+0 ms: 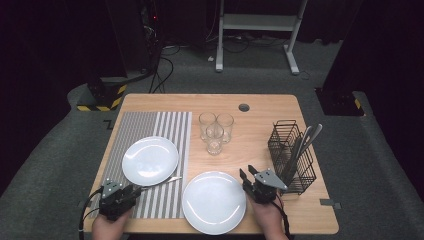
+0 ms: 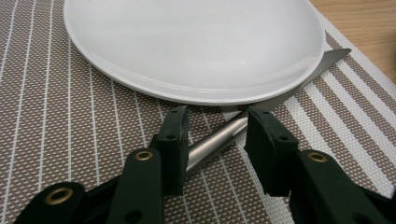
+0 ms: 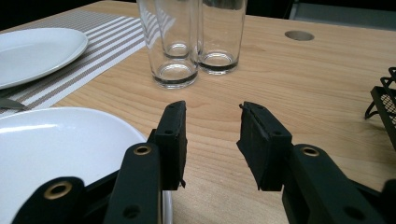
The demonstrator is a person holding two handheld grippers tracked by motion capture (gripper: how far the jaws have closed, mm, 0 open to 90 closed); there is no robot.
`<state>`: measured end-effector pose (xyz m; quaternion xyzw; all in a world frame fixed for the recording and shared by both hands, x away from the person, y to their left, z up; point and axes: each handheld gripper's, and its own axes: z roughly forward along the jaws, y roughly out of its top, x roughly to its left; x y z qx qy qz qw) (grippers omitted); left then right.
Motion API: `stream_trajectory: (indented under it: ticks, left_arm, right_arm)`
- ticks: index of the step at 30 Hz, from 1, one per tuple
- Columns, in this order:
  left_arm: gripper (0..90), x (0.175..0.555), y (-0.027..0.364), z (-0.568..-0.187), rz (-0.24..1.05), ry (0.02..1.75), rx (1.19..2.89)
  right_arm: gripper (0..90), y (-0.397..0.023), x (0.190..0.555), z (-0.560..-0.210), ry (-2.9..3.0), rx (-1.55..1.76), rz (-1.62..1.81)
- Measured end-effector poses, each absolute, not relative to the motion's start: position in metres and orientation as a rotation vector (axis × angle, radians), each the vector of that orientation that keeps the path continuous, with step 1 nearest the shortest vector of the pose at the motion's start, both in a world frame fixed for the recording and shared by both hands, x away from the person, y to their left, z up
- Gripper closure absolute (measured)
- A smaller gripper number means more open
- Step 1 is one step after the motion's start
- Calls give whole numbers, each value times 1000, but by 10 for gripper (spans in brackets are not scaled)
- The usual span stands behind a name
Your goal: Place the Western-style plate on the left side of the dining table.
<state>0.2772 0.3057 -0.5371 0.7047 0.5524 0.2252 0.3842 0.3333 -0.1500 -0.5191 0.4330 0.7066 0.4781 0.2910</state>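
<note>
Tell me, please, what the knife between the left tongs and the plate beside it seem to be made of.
Knife: probably stainless steel, brushed; the grey handle carries a soft sheen. Plate: likely glazed ceramic, though melamine is possible; plain white with glossy reflections.

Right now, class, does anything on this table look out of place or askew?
Yes: the steel table knife lies slantwise on the striped brown placemat, its blade tucked under the round white plate, its handle between the left hand-held gripper's jaws.
</note>
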Motion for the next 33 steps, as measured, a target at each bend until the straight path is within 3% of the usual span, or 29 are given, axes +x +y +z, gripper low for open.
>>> stream_trajectory:
  ticks: [19,25,33]
  left_arm:
    - [680,259,306,-540,570,1393,1844]
    - [590,255,315,-540,588,1437,1818]
    - [566,257,329,-539,596,1487,1785]
  right_arm:
    - [610,-151,333,-519,1881,1160,1276]
    - [610,-151,333,-519,1880,1161,1277]
    - [610,-152,333,-519,1878,1166,1282]
